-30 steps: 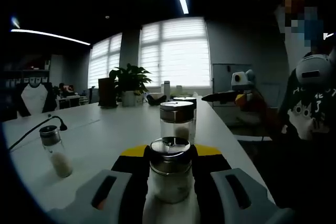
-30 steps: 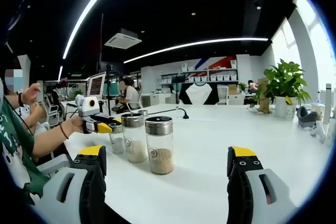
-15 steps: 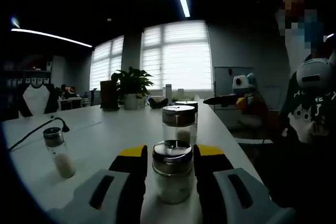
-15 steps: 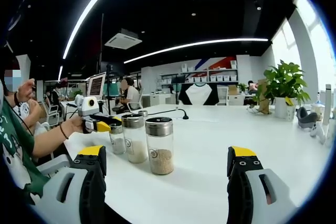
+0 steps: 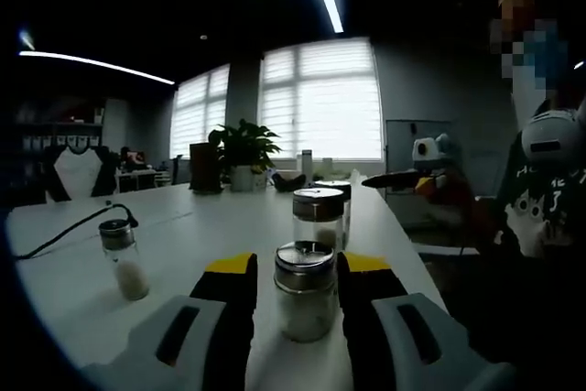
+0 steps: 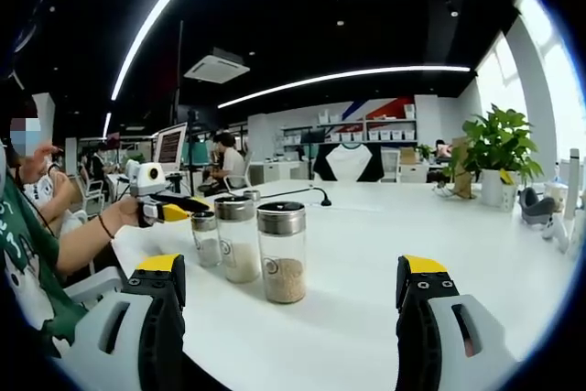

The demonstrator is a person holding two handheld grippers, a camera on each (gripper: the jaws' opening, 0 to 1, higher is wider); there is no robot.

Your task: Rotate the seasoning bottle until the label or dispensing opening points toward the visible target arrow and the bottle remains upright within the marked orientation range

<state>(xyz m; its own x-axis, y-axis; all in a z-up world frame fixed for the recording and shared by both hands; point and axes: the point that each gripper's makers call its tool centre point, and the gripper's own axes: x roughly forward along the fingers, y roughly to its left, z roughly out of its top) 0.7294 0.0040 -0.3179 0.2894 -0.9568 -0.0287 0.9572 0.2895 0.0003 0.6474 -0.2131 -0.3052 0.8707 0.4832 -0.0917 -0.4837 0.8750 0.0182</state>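
Observation:
A small glass seasoning bottle (image 5: 305, 295) with a metal cap stands upright on the white table (image 5: 192, 226), between the jaws of my left gripper (image 5: 298, 267). The jaws stand close on both sides, with a thin gap at the left one, so it is open. Two taller bottles (image 5: 319, 217) line up behind it. In the right gripper view the same row shows: a large bottle (image 6: 285, 254), a middle one (image 6: 238, 240) and the small one (image 6: 204, 237), with the left gripper (image 6: 169, 211) just left of its cap. My right gripper (image 6: 293, 272) is open, with nothing between its jaws.
Another small bottle (image 5: 124, 261) stands apart at the left, near a black cable (image 5: 73, 226). A potted plant (image 5: 243, 148) sits at the table's far end. A person (image 5: 549, 180) sits past the table's right edge, and a forearm (image 6: 92, 235) holds the left gripper.
In the left gripper view the bottle between the jaws looks smaller and farther off, and the background has slid right as the camera turned. The right gripper has hardly moved.

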